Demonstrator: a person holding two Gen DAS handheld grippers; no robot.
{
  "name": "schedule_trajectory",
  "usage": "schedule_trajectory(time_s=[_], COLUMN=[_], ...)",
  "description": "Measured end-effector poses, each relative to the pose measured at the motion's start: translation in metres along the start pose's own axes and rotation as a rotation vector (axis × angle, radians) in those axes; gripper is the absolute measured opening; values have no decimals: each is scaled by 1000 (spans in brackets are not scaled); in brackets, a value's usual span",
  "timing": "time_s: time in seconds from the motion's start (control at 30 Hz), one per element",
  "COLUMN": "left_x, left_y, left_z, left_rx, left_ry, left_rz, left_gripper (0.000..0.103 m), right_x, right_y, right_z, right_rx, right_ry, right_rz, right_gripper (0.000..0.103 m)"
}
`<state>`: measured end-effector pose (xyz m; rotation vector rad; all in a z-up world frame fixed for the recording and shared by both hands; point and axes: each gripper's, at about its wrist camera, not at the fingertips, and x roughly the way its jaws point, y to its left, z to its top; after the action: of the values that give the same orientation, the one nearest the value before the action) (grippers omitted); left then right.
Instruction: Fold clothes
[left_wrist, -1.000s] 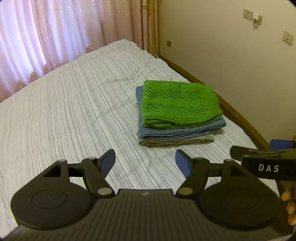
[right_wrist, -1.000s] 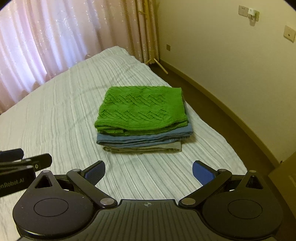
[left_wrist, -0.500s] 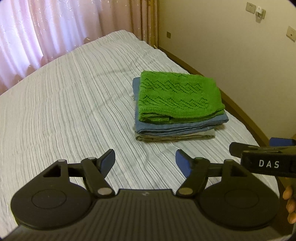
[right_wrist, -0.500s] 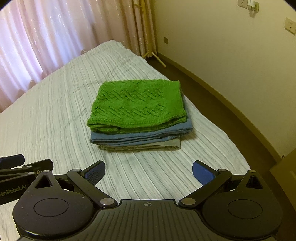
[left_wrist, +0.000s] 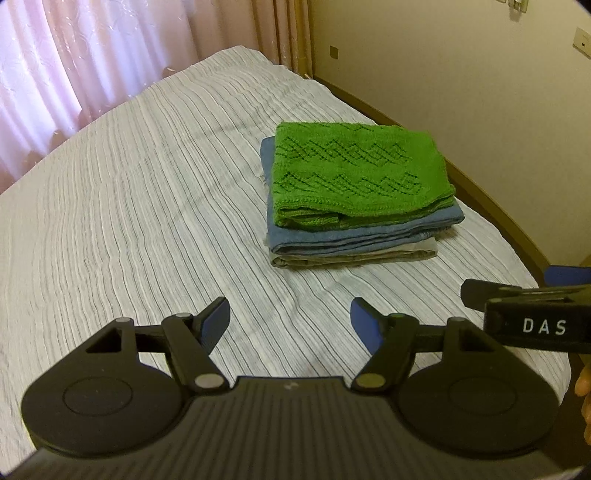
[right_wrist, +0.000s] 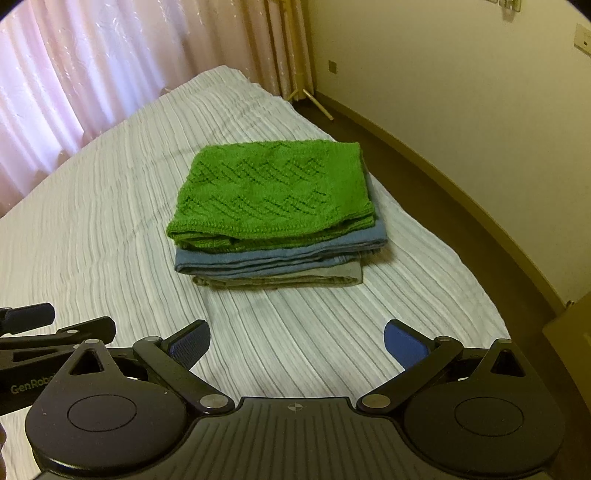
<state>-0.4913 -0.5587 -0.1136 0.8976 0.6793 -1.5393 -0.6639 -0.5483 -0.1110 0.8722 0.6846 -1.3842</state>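
A stack of three folded clothes lies on the striped bed (left_wrist: 129, 206) (right_wrist: 92, 229). On top is a green knitted piece (left_wrist: 354, 173) (right_wrist: 273, 195), under it a blue garment (left_wrist: 362, 232) (right_wrist: 280, 254), and at the bottom a beige one (left_wrist: 354, 258) (right_wrist: 280, 280). My left gripper (left_wrist: 290, 317) hangs open over bare bedding, short of the stack and to its left. My right gripper (right_wrist: 295, 341) is open too, just in front of the stack, nothing between its fingers. The right gripper's side (left_wrist: 532, 317) shows at the left view's right edge.
Pink curtains (left_wrist: 92, 55) (right_wrist: 92, 66) hang behind the bed's far end. A cream wall (left_wrist: 461, 66) (right_wrist: 461, 92) with a brown skirting runs along the right side, with dark floor (right_wrist: 424, 177) between it and the bed. The stack sits near the bed's right edge.
Both grippers have sunk a little and tipped further down toward the bed, so the stack sits higher in both views. Both stay open and the clothes have not moved.
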Motion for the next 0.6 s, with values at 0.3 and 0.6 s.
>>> schedule_trajectory(time_s=[0.3, 0.6], left_x=[-1, -1], left_y=[2, 0], left_z=[-2, -11], left_rx=[-6, -7], left_ry=[9, 22], left_rz=[-4, -2], left_gripper=[69, 69], right_x=[-1, -5], right_y=[1, -3], right_z=[-4, -14], right_rx=[-7, 0], right_ry=[3, 9], right_rz=[-1, -8], right_gripper=[103, 103])
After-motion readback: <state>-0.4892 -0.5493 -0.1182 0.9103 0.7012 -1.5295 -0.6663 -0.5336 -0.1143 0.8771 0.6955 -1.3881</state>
